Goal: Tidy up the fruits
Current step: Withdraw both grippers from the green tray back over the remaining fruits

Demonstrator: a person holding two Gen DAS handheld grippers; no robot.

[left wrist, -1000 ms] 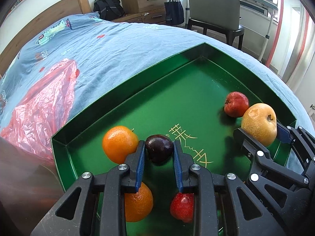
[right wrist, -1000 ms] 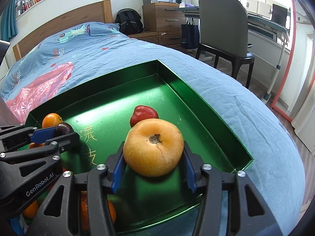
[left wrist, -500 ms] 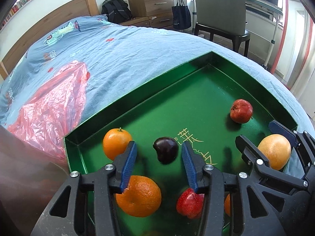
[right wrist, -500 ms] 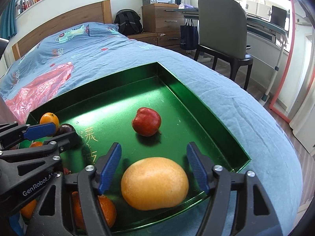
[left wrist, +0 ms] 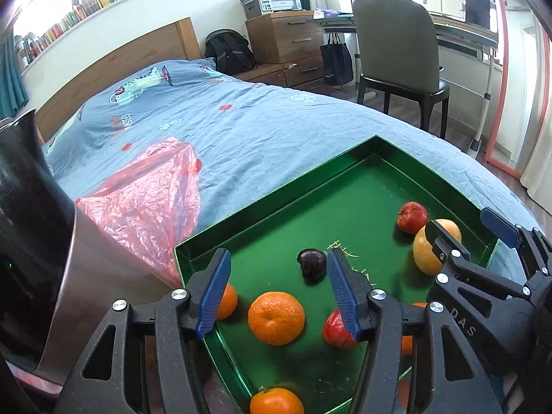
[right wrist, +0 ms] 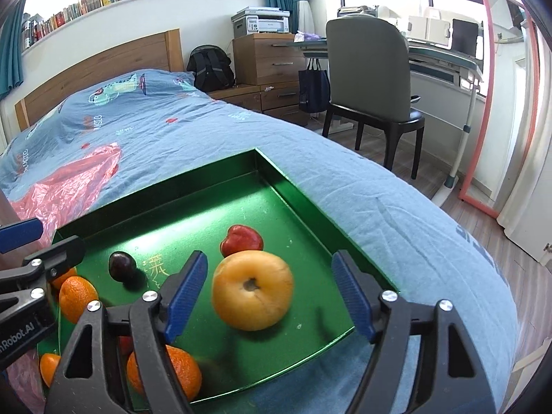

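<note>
A green tray (left wrist: 276, 207) (right wrist: 310, 214) lies on the bed and holds all the fruit. My left gripper (left wrist: 277, 283) is open and empty above the tray's near left part. A dark plum (left wrist: 311, 264) (right wrist: 121, 266) lies just beyond its right finger. Oranges (left wrist: 276, 317) (right wrist: 76, 297) and a red fruit (left wrist: 336, 326) lie below it. My right gripper (right wrist: 269, 286) is open and empty above a large yellow-orange fruit (right wrist: 253, 289) (left wrist: 426, 250). A red apple (right wrist: 241, 239) (left wrist: 411, 216) sits right behind that fruit.
A red plastic bag (left wrist: 138, 207) (right wrist: 51, 186) lies on the blue bedsheet left of the tray. A dark and silver object (left wrist: 34, 241) stands close at the left. A chair (right wrist: 372, 69), desk and wooden drawers (right wrist: 265, 58) stand beyond the bed.
Both grippers opened and let go: the left released the plum, the right released the yellow-orange fruit. Both then pulled back and up from the tray.
</note>
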